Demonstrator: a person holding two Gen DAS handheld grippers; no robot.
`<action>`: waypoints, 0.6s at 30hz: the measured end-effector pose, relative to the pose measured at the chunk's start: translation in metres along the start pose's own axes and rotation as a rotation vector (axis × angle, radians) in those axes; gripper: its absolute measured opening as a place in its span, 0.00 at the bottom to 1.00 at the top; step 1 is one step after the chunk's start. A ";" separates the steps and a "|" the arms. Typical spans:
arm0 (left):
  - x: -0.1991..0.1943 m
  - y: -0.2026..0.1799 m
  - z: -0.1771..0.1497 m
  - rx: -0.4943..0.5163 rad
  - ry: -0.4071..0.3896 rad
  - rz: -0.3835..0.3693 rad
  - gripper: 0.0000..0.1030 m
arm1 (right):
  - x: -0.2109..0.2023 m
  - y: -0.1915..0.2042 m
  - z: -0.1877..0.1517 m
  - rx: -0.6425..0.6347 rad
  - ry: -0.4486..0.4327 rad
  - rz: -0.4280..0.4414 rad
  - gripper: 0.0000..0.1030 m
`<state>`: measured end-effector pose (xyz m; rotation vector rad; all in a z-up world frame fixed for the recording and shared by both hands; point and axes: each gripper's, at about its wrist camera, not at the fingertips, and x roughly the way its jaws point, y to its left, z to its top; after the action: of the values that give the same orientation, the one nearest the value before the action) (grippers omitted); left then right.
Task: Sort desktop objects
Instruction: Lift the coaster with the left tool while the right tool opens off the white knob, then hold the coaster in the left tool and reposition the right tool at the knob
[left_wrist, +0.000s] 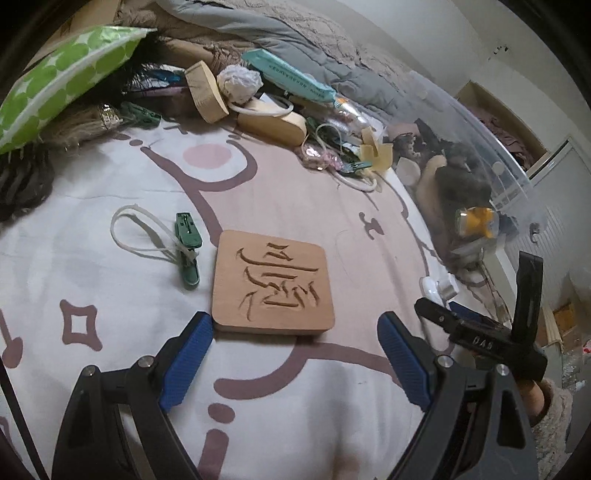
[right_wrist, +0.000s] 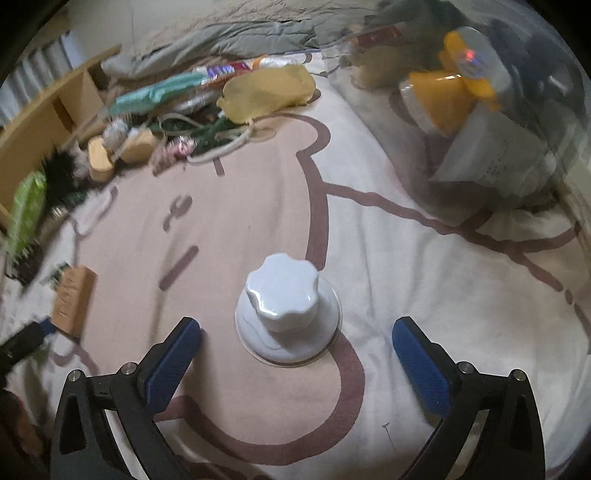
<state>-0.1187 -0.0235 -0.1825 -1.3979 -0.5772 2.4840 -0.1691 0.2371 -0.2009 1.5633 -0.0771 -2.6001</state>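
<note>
While both grippers hang wide open and empty, left gripper (left_wrist: 295, 343) faces the carved wooden tile (left_wrist: 272, 282) at 12 o'clock; right gripper (right_wrist: 297, 354) frames the white suction knob (right_wrist: 286, 314). Next: lower, straddle, squeeze.

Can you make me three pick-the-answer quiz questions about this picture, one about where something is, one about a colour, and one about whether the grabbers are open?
1. Where is the wooden tile?
A. inside the clear bin
B. on the bedsheet, just ahead of the left gripper
C. on top of the green dotted pillow

2. What colour is the knob in front of the right gripper?
A. white
B. red
C. black

3. How are the right gripper's jaws?
A. shut on the knob
B. shut on nothing
C. open, holding nothing

Answers: 1 B, the tile lies flat on the sheet before the blue fingers; 2 A, it looks glossy white; 3 C, both pads stand wide apart, clear of the knob.
</note>
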 end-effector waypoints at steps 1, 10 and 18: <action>0.003 0.002 0.001 -0.006 0.009 -0.003 0.88 | 0.000 0.002 -0.001 -0.012 -0.005 -0.021 1.00; 0.022 0.000 0.021 0.029 -0.029 0.045 0.88 | -0.003 0.002 -0.008 -0.012 -0.037 -0.047 1.00; 0.021 0.013 0.035 0.031 -0.087 0.137 0.88 | -0.003 0.001 -0.009 0.000 -0.058 -0.039 1.00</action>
<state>-0.1597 -0.0349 -0.1881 -1.3665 -0.4717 2.6599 -0.1594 0.2364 -0.2026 1.5039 -0.0511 -2.6756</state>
